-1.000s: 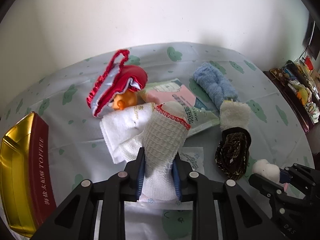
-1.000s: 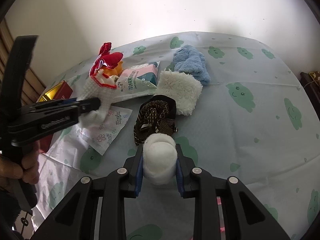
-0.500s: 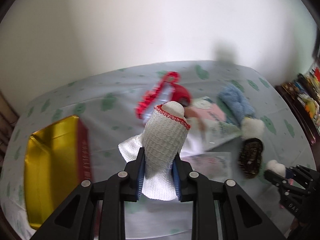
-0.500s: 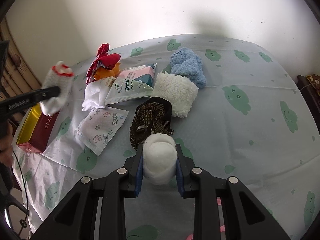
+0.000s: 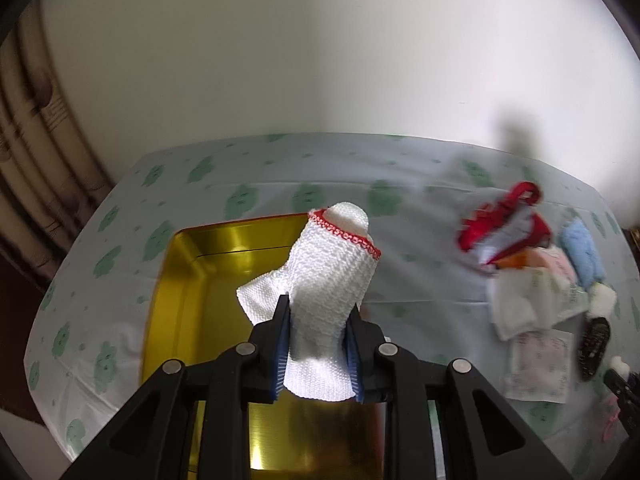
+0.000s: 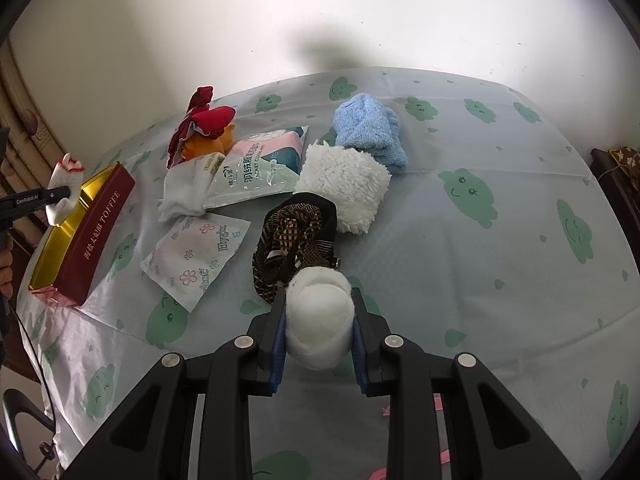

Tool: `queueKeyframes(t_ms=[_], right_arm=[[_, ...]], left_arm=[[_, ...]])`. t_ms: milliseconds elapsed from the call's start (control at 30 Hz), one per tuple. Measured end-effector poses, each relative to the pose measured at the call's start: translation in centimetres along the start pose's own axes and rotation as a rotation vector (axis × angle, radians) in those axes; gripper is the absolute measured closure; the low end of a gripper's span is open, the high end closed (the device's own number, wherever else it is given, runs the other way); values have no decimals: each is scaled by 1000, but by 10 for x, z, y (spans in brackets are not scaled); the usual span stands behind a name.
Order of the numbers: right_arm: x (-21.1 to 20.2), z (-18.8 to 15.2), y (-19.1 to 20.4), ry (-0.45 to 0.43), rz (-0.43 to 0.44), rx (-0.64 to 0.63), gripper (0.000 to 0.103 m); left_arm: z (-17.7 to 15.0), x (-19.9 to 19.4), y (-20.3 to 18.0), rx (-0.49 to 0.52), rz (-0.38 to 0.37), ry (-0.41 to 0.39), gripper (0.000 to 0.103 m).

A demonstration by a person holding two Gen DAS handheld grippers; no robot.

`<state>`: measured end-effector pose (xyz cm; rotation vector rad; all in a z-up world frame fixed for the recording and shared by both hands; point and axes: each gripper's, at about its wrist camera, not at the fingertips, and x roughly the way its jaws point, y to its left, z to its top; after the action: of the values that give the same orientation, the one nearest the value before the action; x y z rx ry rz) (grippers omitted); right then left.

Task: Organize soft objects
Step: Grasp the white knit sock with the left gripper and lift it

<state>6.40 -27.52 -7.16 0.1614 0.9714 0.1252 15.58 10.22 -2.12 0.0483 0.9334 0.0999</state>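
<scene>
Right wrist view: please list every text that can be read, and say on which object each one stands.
"TOFFEE": red side of the tin, after Chinese characters too small to read.
"GenRobot.AI": left gripper, which holds a white sock.
"JACKET CLEANING": green pouch, partly legible; its large Chinese print is unclear.
Floral packet: blue brand word, too distorted to read.
Left wrist view: all text blurred.

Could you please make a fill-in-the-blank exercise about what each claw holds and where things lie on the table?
1. The left claw is shut on a white knitted sock with a ____ trim.
2. That sock hangs over the open ____ tin.
3. The right claw is shut on a white ____ ball.
4. The fluffy white cloth lies beside a folded ____ towel.

Missing words: red; toffee; cotton; blue
</scene>
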Motion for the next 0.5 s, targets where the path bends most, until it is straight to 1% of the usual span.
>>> queueKeyframes(t_ms=[67, 300, 500], right_arm=[[1, 0, 0, 2, -1, 1, 78], [0, -1, 0, -1, -7, 1, 78], [-1, 0, -1, 0, -9, 2, 78]], left_arm=[[0, 4, 11, -8, 19, 7, 79], [-6, 19, 29, -6, 79, 35, 78], [-7, 31, 42, -16, 95, 63, 78]])
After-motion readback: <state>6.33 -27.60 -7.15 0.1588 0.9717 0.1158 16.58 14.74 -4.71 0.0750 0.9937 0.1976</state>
